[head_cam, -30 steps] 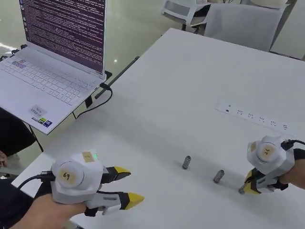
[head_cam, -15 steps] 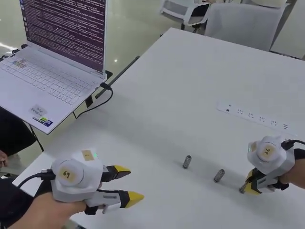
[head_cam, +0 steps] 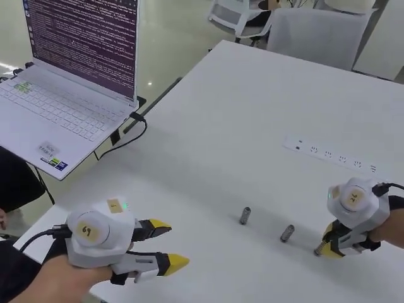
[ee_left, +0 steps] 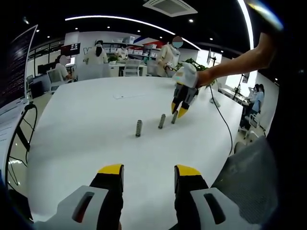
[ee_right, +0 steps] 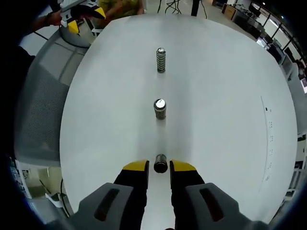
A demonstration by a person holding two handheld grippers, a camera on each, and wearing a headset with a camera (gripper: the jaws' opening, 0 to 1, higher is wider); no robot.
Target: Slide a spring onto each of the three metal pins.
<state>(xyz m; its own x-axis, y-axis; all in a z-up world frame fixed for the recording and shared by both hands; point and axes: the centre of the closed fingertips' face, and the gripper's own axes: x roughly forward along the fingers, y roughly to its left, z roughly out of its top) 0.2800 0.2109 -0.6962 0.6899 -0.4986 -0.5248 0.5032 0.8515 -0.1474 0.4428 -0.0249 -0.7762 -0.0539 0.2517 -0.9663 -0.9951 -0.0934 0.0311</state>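
Standing upright, axis vertical: spring [ee_right: 160, 163] between right tongs [ee_right: 159, 167].

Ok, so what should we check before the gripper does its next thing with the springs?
1. Near spring sits between the right gripper jaws: ok.
2. Jaws really pinching that spring: cannot tell; they stand close on either side.
3. Near spring pushed fully down on its pin: cannot tell.
4. Middle spring and far spring standing on the table, in line: ok.
5. Left gripper open and well away from the springs: ok.
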